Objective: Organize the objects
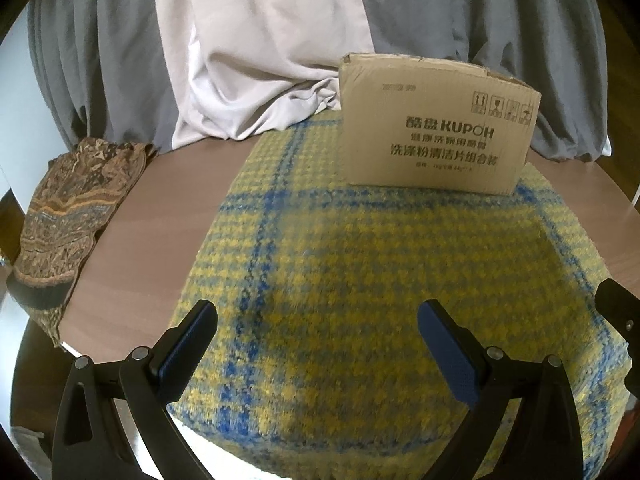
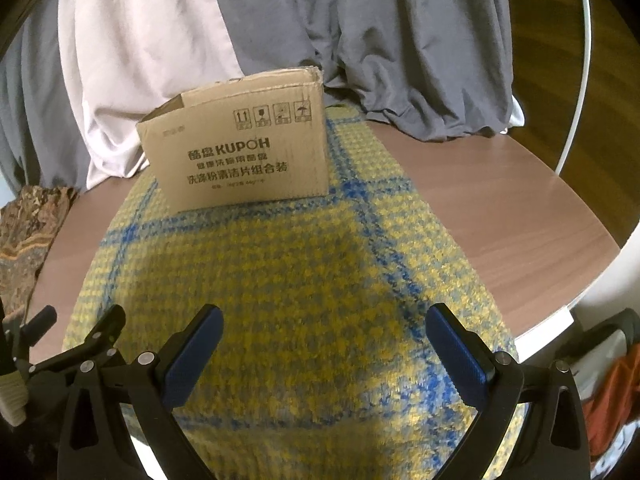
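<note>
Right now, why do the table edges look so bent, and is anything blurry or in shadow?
In the left wrist view the fisheye lens bows the brown table into a curve, and the near part of the yellow-and-blue plaid cloth looks soft. In the right wrist view the KUPOH cardboard box reads sharply, a dim shadow patch lies on the cloth before it, and the corners go black.

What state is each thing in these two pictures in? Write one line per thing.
Cardboard box: upright on the blanket, top flaps shut.
Checked blanket: spread flat on the table.
Patterned cloth: folded, at the table's edge.
Left gripper: open, empty.
Right gripper: open, empty.
</note>
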`<action>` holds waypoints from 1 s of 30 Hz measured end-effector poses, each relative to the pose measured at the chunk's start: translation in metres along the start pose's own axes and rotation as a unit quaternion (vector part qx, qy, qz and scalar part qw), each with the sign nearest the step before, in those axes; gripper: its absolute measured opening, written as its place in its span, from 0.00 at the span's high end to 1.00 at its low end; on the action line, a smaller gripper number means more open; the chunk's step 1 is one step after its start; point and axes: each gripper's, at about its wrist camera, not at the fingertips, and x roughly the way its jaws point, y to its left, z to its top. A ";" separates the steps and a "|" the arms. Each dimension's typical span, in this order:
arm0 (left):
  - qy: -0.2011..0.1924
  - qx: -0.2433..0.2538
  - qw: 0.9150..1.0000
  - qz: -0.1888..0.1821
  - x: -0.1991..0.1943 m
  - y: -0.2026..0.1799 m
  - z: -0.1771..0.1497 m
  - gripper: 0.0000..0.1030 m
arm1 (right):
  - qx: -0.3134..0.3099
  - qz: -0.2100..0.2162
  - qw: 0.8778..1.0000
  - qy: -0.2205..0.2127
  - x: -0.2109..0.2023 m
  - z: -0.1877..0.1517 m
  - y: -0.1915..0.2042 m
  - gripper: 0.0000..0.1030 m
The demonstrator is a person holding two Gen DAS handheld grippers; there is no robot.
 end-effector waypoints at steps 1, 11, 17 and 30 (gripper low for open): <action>0.002 -0.003 1.000 0.003 0.000 0.001 -0.002 0.01 | -0.001 0.000 1.000 0.001 0.000 -0.001 0.000 0.01; 0.013 -0.006 1.000 0.004 0.001 0.004 -0.012 0.01 | -0.007 -0.003 1.000 0.010 0.003 -0.006 0.002 0.01; 0.018 -0.008 1.000 0.004 0.003 0.005 -0.013 0.01 | -0.009 -0.002 1.000 0.012 0.005 -0.006 0.002 0.01; 0.015 -0.006 1.000 0.008 0.002 0.004 -0.011 0.01 | -0.004 0.001 1.000 0.015 0.005 -0.007 0.000 0.01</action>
